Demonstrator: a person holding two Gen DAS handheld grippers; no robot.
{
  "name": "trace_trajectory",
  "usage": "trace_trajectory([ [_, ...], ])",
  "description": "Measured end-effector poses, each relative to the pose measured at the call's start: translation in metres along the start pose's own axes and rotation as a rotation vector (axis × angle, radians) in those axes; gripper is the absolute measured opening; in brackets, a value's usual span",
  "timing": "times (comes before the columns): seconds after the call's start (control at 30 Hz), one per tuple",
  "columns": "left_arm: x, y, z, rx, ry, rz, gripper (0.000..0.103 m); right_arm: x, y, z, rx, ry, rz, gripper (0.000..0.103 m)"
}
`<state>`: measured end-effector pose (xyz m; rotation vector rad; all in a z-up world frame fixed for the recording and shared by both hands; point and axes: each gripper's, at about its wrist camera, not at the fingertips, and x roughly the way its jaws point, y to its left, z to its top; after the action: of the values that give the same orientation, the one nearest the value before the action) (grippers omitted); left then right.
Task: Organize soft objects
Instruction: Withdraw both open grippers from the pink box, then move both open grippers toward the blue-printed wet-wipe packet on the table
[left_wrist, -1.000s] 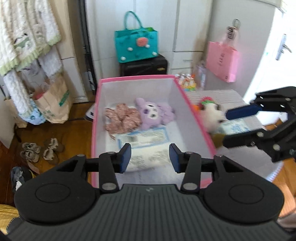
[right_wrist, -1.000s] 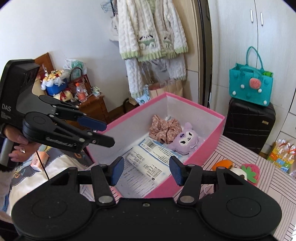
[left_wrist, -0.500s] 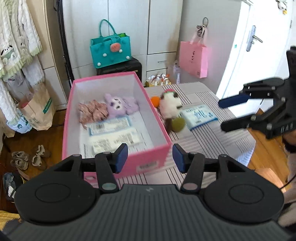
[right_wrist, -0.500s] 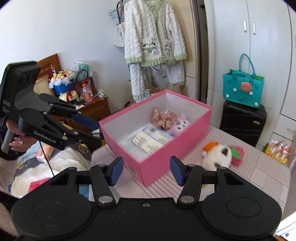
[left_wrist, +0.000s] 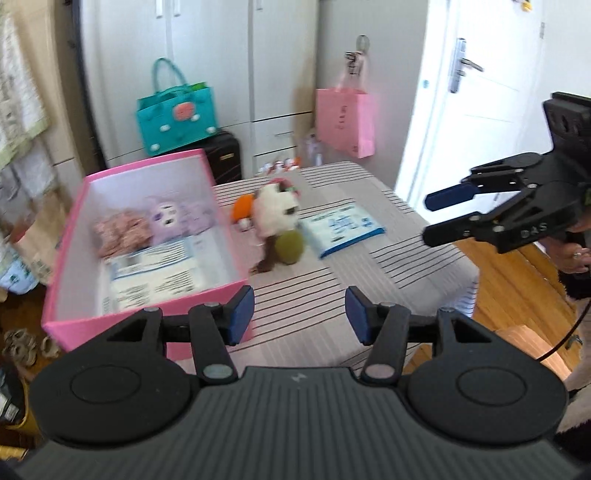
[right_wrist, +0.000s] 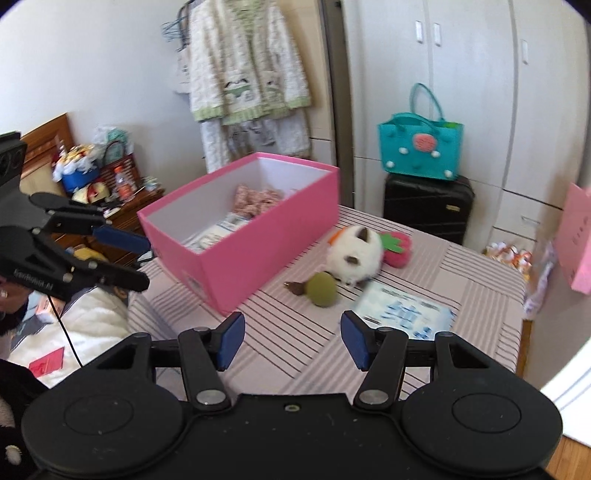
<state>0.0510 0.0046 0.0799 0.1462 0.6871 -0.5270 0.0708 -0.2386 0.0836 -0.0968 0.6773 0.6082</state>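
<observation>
Both grippers empty, soft toys waiting beside the pink box

Nearest, the left gripper and right gripper hang over the striped counter with jaws apart, having just been widening with nothing between them, likely readying a pick. Beyond lie the green ball, tissue pack and white plush. The pink box already holds soft things, blurred and partly hidden behind its wall.

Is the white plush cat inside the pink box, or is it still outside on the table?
Outside. The white plush cat lies on the striped tablecloth beside the pink box, next to a green ball.
</observation>
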Motion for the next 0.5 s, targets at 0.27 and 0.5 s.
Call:
trace_trajectory([
  [0.27, 0.048, -0.027, 0.013, 0.021, -0.013, -0.064, 0.053, 0.003, -0.038, -0.022, 0.032, -0.069, -0.079, 0.068],
  [0.5, 0.095, -0.035, 0.018, -0.047, -0.007, -0.132, 0.053, 0.02, -0.07, -0.041, -0.02, -0.169, -0.175, 0.077],
])
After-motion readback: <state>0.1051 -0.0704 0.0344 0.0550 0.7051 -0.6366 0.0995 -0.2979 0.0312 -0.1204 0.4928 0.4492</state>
